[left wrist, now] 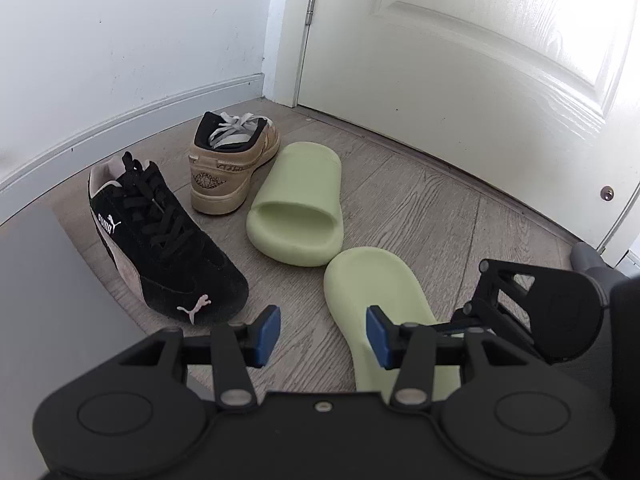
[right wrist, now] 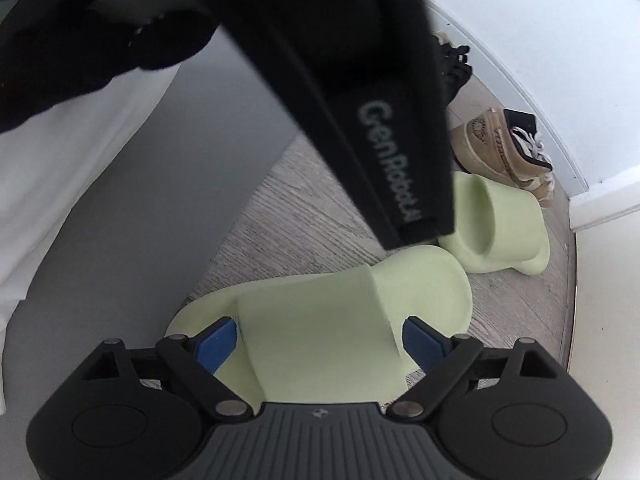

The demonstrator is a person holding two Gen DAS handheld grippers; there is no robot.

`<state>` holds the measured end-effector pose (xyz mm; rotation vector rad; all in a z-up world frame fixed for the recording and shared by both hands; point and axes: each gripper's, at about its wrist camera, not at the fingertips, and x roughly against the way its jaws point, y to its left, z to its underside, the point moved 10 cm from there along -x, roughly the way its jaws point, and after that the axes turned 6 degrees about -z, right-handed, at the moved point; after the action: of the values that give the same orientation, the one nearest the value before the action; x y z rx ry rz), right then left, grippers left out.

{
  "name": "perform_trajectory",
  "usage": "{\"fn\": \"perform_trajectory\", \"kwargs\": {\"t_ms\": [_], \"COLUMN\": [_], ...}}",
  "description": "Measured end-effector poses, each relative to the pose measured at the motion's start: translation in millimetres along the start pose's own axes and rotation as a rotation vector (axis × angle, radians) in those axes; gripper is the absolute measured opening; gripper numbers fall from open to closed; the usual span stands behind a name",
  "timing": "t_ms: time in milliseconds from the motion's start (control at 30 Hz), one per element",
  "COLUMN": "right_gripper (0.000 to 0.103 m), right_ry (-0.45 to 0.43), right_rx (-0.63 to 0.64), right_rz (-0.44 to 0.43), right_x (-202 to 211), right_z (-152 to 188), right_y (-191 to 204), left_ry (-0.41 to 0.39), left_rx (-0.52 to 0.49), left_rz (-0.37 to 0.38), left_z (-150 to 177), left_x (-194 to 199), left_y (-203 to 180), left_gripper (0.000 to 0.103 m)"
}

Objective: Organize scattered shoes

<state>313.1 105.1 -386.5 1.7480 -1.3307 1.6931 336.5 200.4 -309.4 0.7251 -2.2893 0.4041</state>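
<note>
A black Puma sneaker (left wrist: 160, 236), a tan sneaker (left wrist: 230, 160) and a pale green slide (left wrist: 298, 204) stand on the wood floor near the wall. A second green slide (left wrist: 380, 300) lies closer to me. My left gripper (left wrist: 323, 336) is open and empty, low over the floor beside this slide's heel. In the right wrist view my right gripper (right wrist: 320, 344) has its blue pads on both sides of the near slide's strap (right wrist: 320, 320), touching it. The other slide (right wrist: 496, 224) and the tan sneaker (right wrist: 504, 148) lie beyond.
A white door (left wrist: 480, 60) closes the far side and a white wall with skirting board (left wrist: 120, 120) runs on the left. A grey panel (left wrist: 40, 300) stands at the near left. The left gripper's black body (right wrist: 360, 100) blocks much of the right wrist view.
</note>
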Motion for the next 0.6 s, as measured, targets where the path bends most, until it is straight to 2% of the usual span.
{"fn": "perform_trajectory", "kwargs": {"t_ms": [67,133,267,433,600], "right_gripper": [0.081,0.081,0.08,0.077,0.077], "right_ry": [-0.007,-0.023,-0.019,0.106,0.179], "right_rx": [0.01,-0.024,-0.19,-0.324,-0.447], "right_rz": [0.063,0.1,0.161,0.287,0.319], "right_x": [-2.5,0.1,7.1,0.7,-5.3], "right_z": [1.8,3.5,19.4,61.6,100.9], "right_y": [-0.4,-3.2,-23.6,-64.8,-111.3], "left_ry": [0.005,0.009,0.01,0.017,0.037], "left_rx": [0.013,0.018,0.016,0.019,0.011], "left_rz": [0.006,0.009,0.013,0.018,0.023], "left_z": [-0.2,0.0,0.3,1.3,3.8], "left_x": [-0.1,-0.3,-0.3,-1.6,-6.5], "left_y": [1.8,2.5,1.6,0.2,-3.4], "left_gripper": [0.049,0.049,0.049,0.049,0.049]}}
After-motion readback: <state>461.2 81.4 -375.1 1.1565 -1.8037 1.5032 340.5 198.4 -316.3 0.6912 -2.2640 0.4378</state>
